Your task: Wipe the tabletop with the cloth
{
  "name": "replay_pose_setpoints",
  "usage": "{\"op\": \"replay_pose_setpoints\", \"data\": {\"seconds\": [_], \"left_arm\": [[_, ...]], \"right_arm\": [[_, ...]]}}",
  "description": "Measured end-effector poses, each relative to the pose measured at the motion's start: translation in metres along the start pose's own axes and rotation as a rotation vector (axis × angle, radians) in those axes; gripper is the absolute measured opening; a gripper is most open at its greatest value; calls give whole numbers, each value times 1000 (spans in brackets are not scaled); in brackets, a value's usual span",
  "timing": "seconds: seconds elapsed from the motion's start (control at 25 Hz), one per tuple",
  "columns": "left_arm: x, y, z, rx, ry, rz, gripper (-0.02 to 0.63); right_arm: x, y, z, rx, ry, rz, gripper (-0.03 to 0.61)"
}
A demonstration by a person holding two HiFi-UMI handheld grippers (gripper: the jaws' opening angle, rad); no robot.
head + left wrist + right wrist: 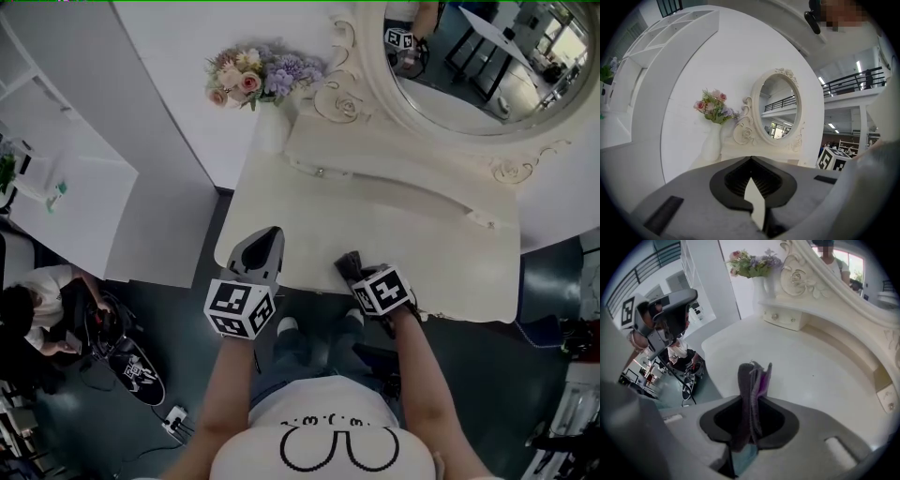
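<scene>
Left gripper (262, 246): jaws together, nothing between them, held at the near edge of the tabletop (403, 225); right gripper (354, 268): jaws clamped on the folded dark cloth (752, 390), just above the surface, contact not confirmed; risk: the narrow pinch may let the cloth pull free under drag; a far sweep could topple the flower arrangement (258, 75).

Broad bare tabletop (394, 234) ahead, flower bouquet (258, 77) at back-left corner, mirror (478, 66) and drawer ledge (375, 157) behind
</scene>
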State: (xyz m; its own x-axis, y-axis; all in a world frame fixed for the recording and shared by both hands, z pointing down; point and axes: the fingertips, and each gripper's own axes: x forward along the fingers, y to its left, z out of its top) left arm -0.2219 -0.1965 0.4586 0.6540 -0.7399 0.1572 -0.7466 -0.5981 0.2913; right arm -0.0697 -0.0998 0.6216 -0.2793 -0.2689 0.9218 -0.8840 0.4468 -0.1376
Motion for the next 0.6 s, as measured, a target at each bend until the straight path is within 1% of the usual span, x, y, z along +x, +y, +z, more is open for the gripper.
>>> {"op": "replay_pose_setpoints", "data": {"seconds": [0.28, 0.48, 0.6], "left_arm": [[-5, 15, 0, 0, 9, -19, -2], [-9, 30, 1, -10, 6, -10, -2], [-10, 36, 5, -10, -1, -9, -2]], "right_arm": [[11, 66, 1, -47, 6, 221, 89], [15, 93, 2, -93, 32, 290, 89], [7, 95, 19, -92, -4, 311, 89]]}}
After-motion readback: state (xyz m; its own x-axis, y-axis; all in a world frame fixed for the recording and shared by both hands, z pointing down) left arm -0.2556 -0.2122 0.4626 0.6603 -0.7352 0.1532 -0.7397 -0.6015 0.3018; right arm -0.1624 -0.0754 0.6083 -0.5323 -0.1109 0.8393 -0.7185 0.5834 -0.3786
